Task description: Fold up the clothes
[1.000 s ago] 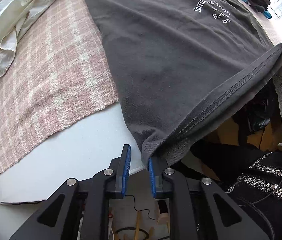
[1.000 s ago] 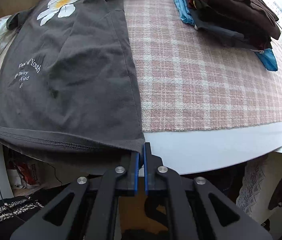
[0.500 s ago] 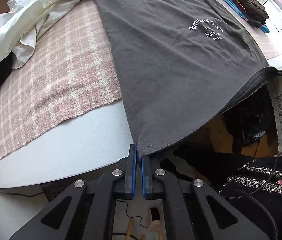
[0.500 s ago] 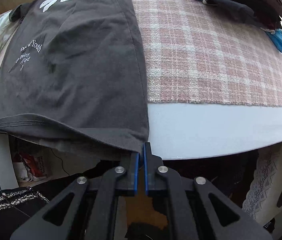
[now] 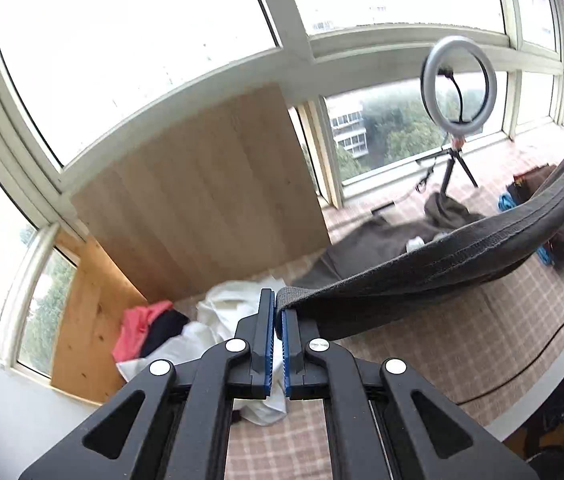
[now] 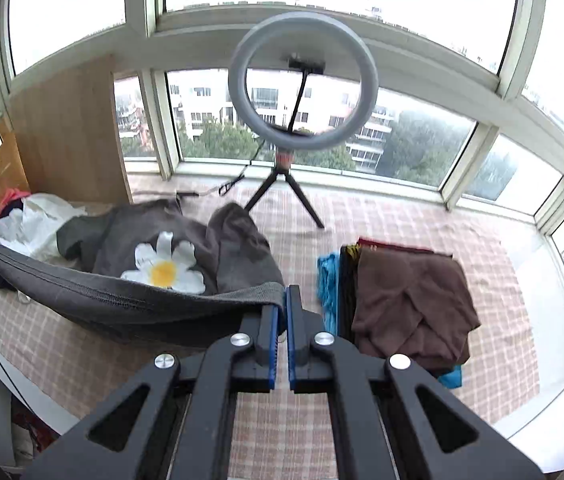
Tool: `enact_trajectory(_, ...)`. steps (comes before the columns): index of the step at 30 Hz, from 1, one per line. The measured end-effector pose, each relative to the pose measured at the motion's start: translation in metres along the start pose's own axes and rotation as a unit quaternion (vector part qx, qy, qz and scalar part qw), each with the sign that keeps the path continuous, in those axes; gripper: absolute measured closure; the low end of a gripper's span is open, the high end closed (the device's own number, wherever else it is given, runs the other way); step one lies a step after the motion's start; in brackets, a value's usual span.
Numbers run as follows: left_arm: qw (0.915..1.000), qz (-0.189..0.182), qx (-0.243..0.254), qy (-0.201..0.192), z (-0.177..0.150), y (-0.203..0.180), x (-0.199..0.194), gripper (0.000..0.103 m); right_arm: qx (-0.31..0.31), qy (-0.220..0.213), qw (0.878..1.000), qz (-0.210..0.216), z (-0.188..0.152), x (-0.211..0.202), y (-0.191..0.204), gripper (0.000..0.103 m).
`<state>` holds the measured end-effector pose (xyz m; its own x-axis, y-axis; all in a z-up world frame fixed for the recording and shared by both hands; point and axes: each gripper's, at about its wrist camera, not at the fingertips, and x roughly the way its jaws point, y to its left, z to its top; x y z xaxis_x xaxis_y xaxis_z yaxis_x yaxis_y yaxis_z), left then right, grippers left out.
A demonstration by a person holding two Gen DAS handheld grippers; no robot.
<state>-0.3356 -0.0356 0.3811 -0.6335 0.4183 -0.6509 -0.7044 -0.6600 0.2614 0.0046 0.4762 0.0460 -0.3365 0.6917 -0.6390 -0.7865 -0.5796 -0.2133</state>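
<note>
Both wrist views face windows, sharing the ring light [image 6: 302, 80].

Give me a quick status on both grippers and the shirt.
Left gripper and right gripper each shut on a hem corner of the dark grey T-shirt. Hem lifted, sagging between them. Ring light tripod stands beyond the shirt.

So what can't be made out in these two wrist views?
- T-shirt printed text: both views, hidden under the lifted hem.
- Hem's far end: left view, cut by the right edge.
- Folded stack lower garments: right view, covered by the brown top.
</note>
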Motion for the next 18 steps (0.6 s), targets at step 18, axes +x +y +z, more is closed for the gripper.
enact_trajectory(18,0.9706,-0.083,0.176,0.142,-0.204,-0.064,0.000,0.100,-0.088,0.100,0.990,-0.037,-0.124,-0.033,0.037,0.100)
